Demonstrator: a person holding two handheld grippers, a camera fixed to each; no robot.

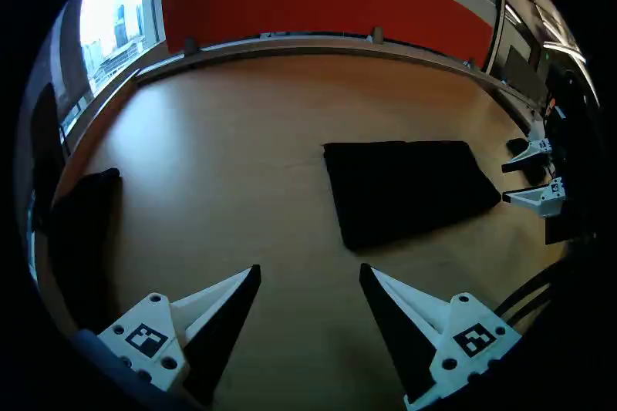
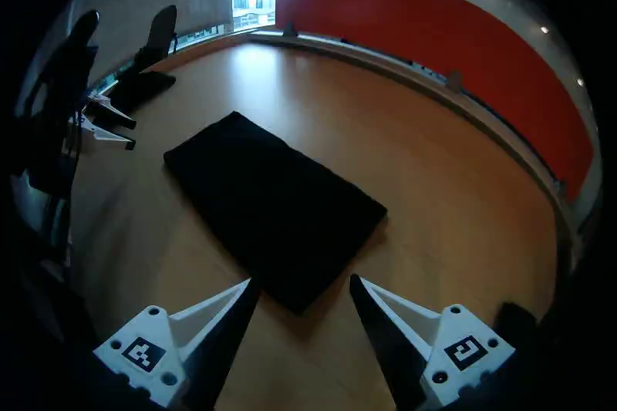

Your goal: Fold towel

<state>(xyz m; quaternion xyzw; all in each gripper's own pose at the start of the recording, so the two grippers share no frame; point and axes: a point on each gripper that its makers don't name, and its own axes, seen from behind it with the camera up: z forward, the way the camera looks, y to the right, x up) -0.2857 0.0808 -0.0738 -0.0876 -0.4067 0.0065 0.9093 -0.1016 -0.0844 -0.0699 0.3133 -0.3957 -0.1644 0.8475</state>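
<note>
Right hand-held gripper (image 2: 302,280) (spread), towel (image 2: 270,203) just ahead

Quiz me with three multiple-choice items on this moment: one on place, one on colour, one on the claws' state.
1. Where is the towel? A held in a claw; B on a chair; C flat on the wooden table.
2. Towel colour? A white; B black; C red.
3. The left claw and right claw are: A both open, empty; B both shut; C left shut on towel.
Answers: 1 C, it lies flat on bare wood, apart from both claws; 2 B, it reads black in both views; 3 A, each claw gapes wide, gripping nothing.
</note>
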